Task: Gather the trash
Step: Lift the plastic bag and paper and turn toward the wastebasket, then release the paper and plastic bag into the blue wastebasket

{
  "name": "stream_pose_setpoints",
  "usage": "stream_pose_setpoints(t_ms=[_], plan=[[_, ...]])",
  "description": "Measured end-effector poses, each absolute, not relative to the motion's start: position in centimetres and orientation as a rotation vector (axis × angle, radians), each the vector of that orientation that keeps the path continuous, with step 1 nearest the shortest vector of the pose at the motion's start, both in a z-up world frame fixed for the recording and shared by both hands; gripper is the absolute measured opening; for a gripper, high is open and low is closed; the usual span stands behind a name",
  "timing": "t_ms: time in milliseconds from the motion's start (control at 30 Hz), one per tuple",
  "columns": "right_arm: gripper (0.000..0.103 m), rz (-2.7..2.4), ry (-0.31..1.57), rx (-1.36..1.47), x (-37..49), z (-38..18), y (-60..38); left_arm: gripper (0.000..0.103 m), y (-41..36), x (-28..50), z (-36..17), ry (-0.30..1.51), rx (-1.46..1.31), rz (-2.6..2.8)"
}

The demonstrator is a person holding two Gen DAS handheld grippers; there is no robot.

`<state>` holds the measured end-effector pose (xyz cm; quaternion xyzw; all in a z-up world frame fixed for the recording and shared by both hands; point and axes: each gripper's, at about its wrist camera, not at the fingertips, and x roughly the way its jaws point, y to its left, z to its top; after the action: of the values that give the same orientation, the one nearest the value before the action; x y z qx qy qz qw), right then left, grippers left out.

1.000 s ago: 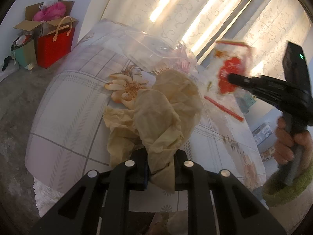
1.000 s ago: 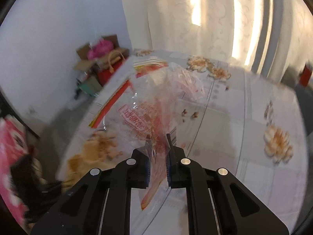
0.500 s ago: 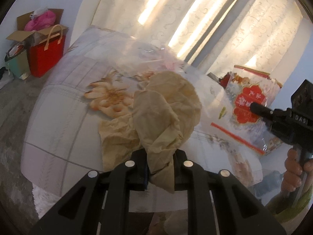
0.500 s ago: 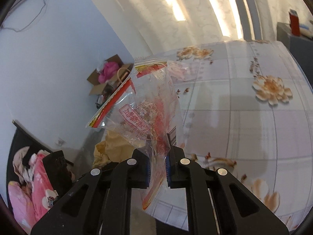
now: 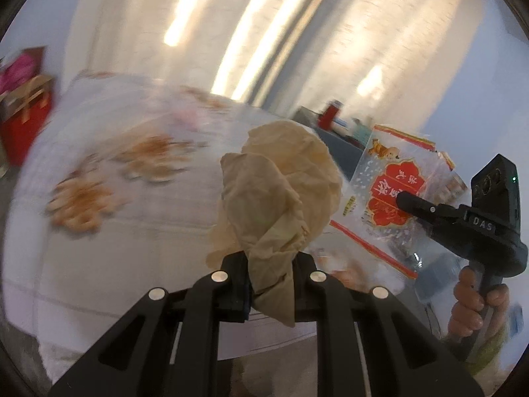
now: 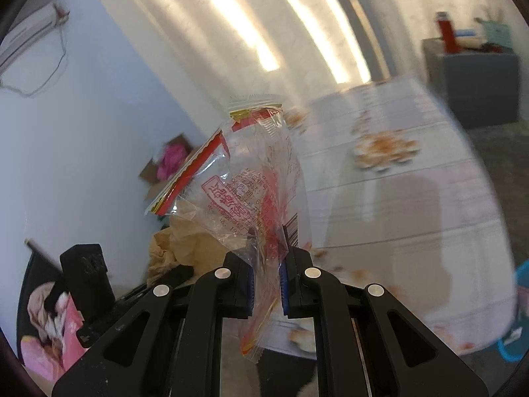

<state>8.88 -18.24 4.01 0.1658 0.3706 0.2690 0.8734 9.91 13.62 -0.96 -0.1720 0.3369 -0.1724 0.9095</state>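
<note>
A crumpled tan paper (image 5: 281, 192) stands up between the fingers of my left gripper (image 5: 269, 281), which is shut on its lower end and holds it off the table. My right gripper (image 6: 267, 281) is shut on a clear plastic wrapper with red print (image 6: 251, 185); the wrapper sticks up from the pads and a tail hangs below them. In the left wrist view the right gripper (image 5: 401, 200) and its wrapper (image 5: 393, 192) are at the right, held by a hand (image 5: 476, 304). The tan paper (image 6: 185, 244) shows at lower left in the right wrist view.
A table with a white floral cloth (image 5: 115, 205) lies below and beyond both grippers. A red bag and a cardboard box (image 5: 23, 106) stand on the floor at far left. A grey cabinet (image 6: 476, 82) with small items is by the curtains. A blue bin rim (image 6: 519, 314) shows at right.
Both grippers have lifted their trash off the table and swung sideways; the views are blurred. The tan paper now hangs free of the cloth, and the wrapper has stayed gripped.
</note>
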Motion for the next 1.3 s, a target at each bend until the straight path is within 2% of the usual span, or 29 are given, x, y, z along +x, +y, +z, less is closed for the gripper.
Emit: stream_pose_setpoints(t_ms=[333,600,767,900,1033,1300], plan=[[0.010,0.153,0.611,0.426,1.4,6.0,-35.4,0.015,-2.0,12.9,3.4,0.694,-0.172,-0.724],[0.010,-0.187,0.631,0.554,-4.1,1.2,-47.8,0.015,-18.2,15.3,3.0,0.823,-0.070,-0.967],[0.011,-0.283,0.708,0.690,-4.8,-4.9,-52.9,0.015,-29.0,15.4,-0.5,0.956,0.000,-1.067],[0.011,-0.323,0.768,0.784,-4.2,-10.0,-55.7,0.015,-37.0,15.8,-5.2,1.073,0.097,-1.085],[0.011,-0.335,0.826,0.879,-3.2,-14.8,-58.5,0.015,-41.6,16.8,-10.8,1.146,0.195,-1.021],[0.011,-0.348,0.916,0.970,-1.5,-20.1,-59.7,0.015,-46.3,20.4,-22.0,1.337,0.253,-0.898]])
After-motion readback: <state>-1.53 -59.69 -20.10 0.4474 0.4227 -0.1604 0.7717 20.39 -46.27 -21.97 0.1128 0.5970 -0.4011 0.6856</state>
